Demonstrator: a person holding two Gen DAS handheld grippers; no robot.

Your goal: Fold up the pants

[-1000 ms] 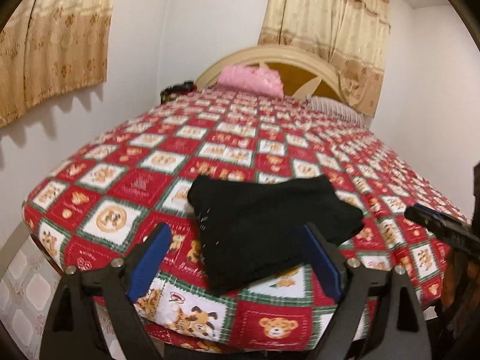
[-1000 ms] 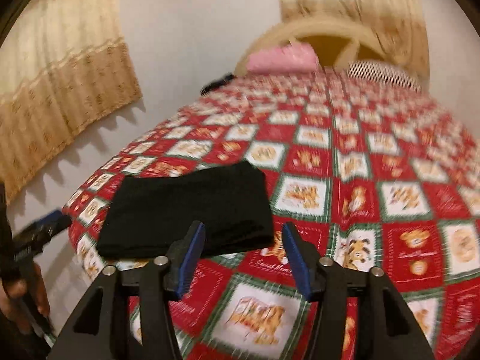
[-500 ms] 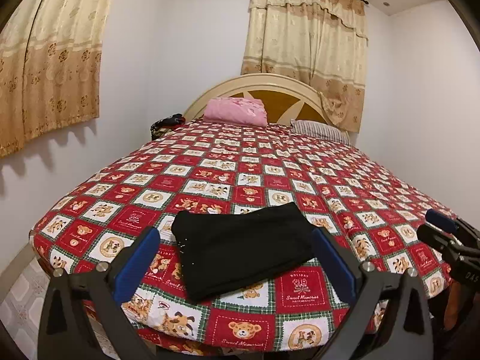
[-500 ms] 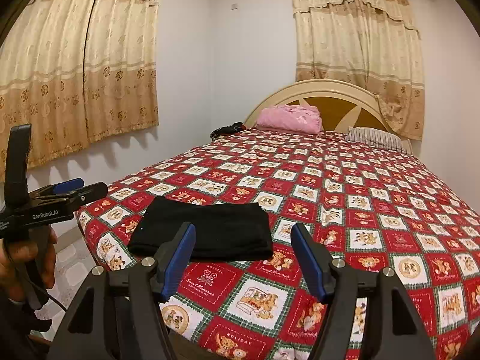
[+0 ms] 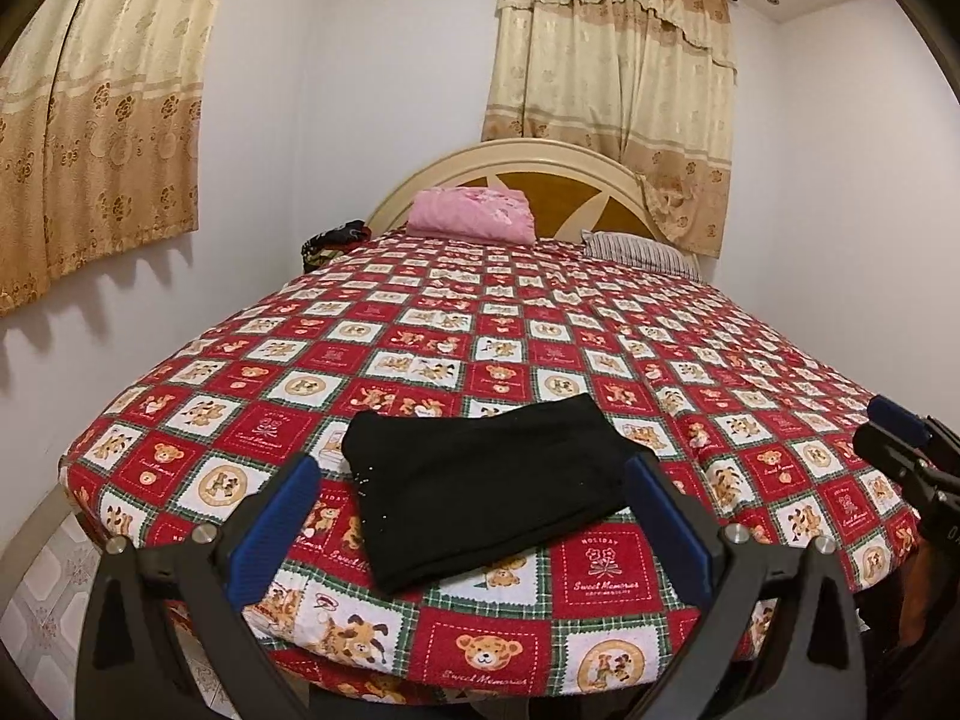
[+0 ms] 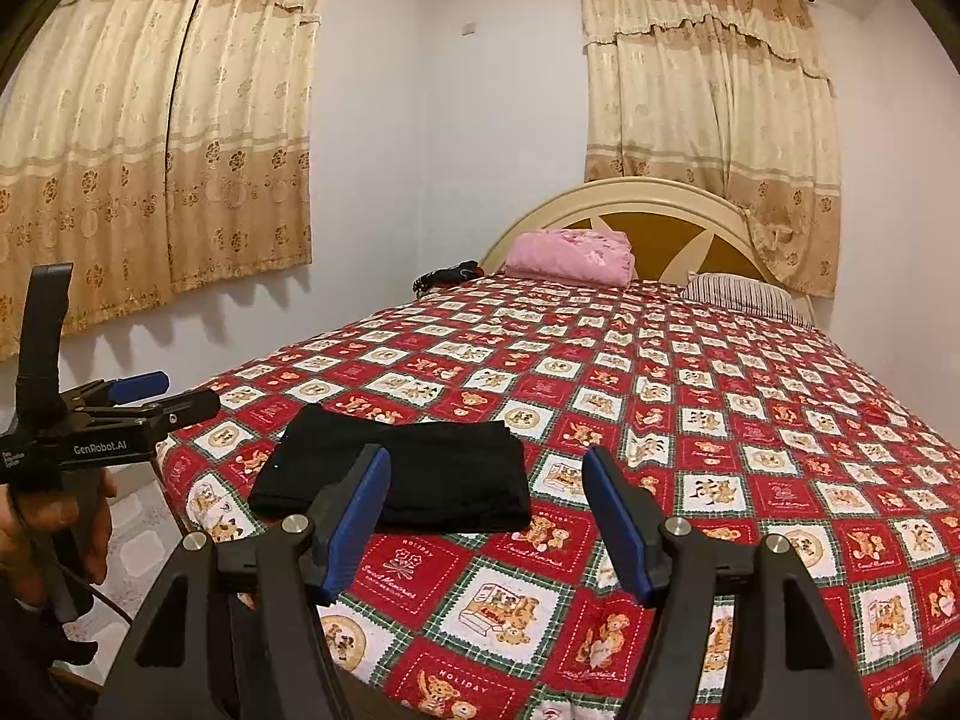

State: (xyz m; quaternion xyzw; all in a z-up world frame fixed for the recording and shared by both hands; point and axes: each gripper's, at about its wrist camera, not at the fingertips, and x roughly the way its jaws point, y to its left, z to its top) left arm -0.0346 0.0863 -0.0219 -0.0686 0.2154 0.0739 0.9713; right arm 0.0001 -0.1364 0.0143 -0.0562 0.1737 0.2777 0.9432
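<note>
Both grippers have backed off and lifted away from the folded black pants (image 5: pixel 486 480) since a second ago. Back then the left gripper (image 5: pixel 474 516) had its blue pads right down beside the fabric; now they sit nearer the camera's side of it, spread wider than before, nothing between them touching. The right gripper (image 6: pixel 486 516) did the same, pulling back and up so the pants lie ahead and to its left, its jaws a bit wider too. Most of that happened early; the last half second hardly anything shifted.
</note>
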